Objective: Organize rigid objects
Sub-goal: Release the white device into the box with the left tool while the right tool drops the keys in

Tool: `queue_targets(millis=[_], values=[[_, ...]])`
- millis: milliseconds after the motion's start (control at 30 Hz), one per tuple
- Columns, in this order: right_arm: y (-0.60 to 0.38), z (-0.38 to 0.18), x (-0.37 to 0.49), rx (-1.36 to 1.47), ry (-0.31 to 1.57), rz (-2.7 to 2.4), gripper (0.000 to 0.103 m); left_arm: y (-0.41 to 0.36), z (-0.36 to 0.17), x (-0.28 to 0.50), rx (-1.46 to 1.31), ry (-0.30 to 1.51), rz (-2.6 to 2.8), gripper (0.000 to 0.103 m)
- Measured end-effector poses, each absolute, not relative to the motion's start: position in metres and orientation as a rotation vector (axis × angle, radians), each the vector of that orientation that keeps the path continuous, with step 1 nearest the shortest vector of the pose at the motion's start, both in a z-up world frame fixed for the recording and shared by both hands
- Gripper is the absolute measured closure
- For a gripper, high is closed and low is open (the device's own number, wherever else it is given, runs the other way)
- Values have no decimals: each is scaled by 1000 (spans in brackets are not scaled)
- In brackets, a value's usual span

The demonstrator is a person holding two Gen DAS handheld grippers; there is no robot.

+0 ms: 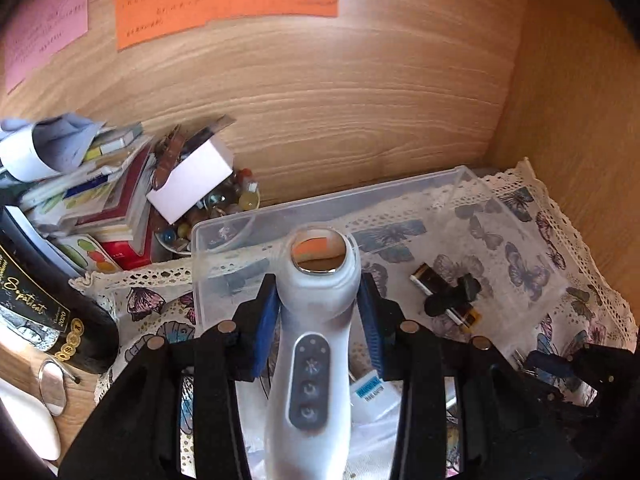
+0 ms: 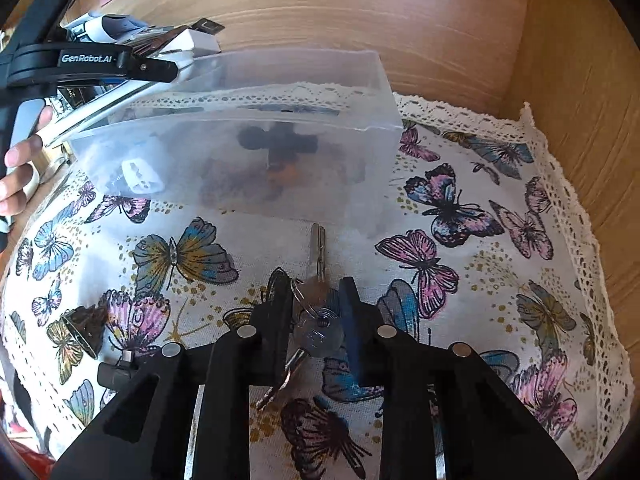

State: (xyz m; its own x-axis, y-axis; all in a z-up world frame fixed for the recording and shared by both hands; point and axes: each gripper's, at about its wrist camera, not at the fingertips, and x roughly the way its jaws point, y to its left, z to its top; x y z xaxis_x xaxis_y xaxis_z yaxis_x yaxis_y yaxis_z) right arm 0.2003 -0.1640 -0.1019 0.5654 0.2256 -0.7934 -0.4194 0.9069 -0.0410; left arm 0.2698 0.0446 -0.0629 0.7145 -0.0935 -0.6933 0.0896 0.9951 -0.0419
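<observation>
Left gripper (image 1: 318, 312) jaws clamped on white handheld device with grey button panel (image 1: 312, 360), above clear plastic box (image 1: 460, 184). Right gripper (image 2: 316, 312) jaws part-open around silver key bunch (image 2: 316, 332) on butterfly-print cloth (image 2: 480, 320); grip unclear.

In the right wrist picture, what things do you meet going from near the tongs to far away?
Bunch of keys between the right tongs → clear plastic box → lace edge of the butterfly cloth → wooden wall.
</observation>
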Motion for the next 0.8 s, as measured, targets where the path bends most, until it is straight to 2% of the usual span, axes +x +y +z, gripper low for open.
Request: queue_targets(millis=[200, 300, 333, 400, 800], values=[[-168, -77, 190, -194, 817, 391, 82, 41, -39, 251, 19, 675, -92, 60], [-167, -62, 184, -187, 773, 388, 83, 41, -26, 235, 21, 622, -89, 47], [-166, -56, 183, -188, 755, 390, 94, 41, -23, 230, 21, 605, -88, 43], [-166, -45, 180, -186, 731, 393, 97, 40, -18, 217, 26, 575, -90, 40], [-161, -19, 178, -215, 637, 388, 98, 43, -27, 162, 46, 550, -109, 28]])
